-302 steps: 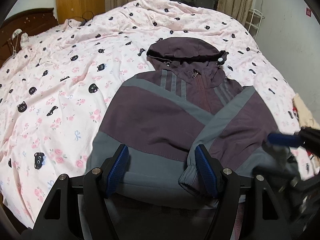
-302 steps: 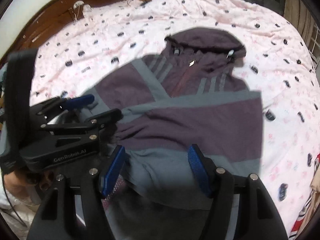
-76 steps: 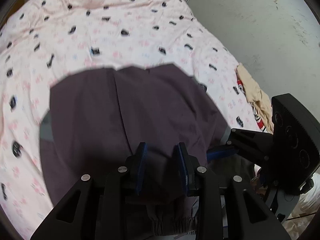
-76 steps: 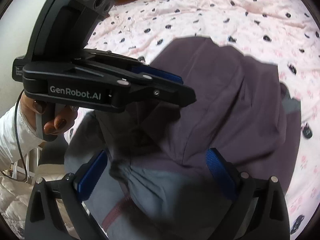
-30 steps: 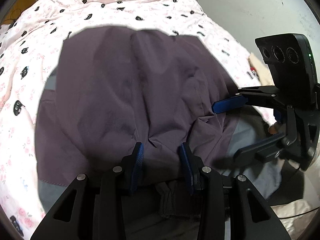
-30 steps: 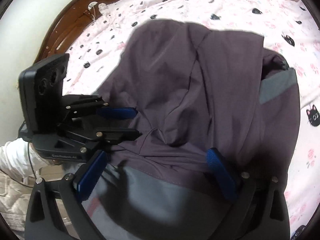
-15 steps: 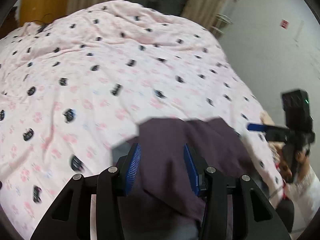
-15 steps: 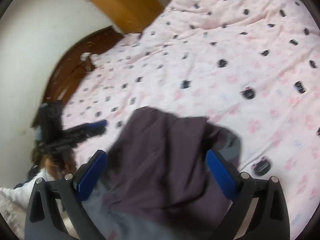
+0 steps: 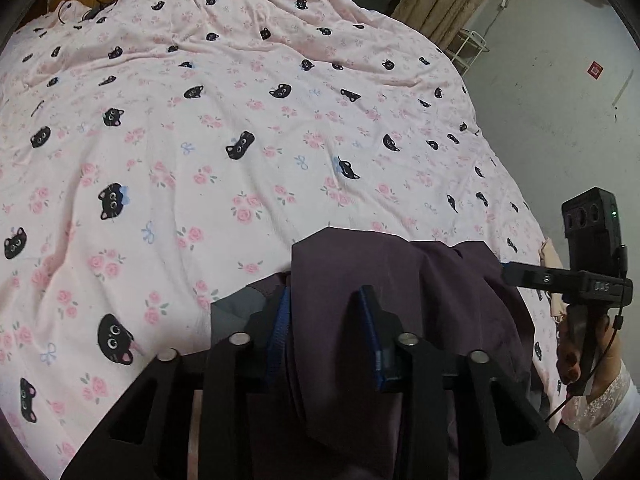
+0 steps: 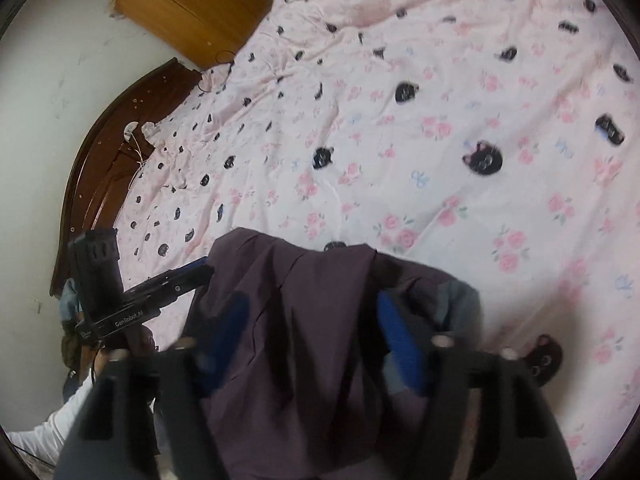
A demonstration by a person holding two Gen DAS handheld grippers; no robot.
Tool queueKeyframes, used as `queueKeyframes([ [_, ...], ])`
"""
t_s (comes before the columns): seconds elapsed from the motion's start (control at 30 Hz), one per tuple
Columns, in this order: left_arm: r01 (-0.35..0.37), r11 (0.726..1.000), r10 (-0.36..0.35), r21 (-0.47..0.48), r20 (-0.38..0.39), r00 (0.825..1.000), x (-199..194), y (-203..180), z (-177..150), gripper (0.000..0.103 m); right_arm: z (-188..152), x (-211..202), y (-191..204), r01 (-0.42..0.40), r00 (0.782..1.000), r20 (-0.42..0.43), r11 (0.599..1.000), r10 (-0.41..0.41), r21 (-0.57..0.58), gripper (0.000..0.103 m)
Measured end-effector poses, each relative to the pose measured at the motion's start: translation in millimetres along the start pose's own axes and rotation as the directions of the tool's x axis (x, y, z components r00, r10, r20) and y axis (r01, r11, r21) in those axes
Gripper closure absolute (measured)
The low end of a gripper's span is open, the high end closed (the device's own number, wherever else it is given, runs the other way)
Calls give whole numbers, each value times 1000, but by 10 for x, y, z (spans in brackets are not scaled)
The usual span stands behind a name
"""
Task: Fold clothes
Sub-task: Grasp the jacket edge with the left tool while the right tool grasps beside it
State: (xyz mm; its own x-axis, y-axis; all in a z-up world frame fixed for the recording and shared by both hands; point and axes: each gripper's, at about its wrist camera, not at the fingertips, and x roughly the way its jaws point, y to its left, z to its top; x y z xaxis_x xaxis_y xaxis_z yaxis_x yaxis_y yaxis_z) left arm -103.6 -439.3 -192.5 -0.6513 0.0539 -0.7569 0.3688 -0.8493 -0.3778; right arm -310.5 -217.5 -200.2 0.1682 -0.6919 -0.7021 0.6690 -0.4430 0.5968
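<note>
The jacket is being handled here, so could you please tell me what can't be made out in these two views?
- Jacket: left wrist view, lower part cut off by the frame edge and the left tool.
- Right tool: right wrist view, blurred; jaws closing around the cloth, pad contact unclear.
- Bedspread beneath the jacket: covered by it.

jacket [image 9: 384, 280] on bedspread [image 9: 240, 140], headboard [image 10: 100, 168] at bedspread's left edge
</note>
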Motion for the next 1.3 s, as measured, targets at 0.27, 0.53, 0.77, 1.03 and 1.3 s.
queueKeyframes([
  [0.27,-4,1000,4,-10,-16,1000,44,36,-37,92,2,63,-128,10,1000,17,999,-10,40,79],
  [0.53,-37,999,37,10,-27,999,63,18,-141,94,-52,52,-155,27,999,27,999,-28,30,89],
  [0.77,4,1000,-4,4,-42,999,38,-6,-100,100,-51,11,-127,24,999,34,1000,-24,13,91],
  [1.03,-51,998,53,28,-65,997,104,-55,-83,103,-46,6,-111,29,999,38,1000,-29,9,91],
  [1.3,-63,998,62,-4,-65,996,36,50,-159,103,-82,-95,-209,60,996,62,998,-61,19,95],
])
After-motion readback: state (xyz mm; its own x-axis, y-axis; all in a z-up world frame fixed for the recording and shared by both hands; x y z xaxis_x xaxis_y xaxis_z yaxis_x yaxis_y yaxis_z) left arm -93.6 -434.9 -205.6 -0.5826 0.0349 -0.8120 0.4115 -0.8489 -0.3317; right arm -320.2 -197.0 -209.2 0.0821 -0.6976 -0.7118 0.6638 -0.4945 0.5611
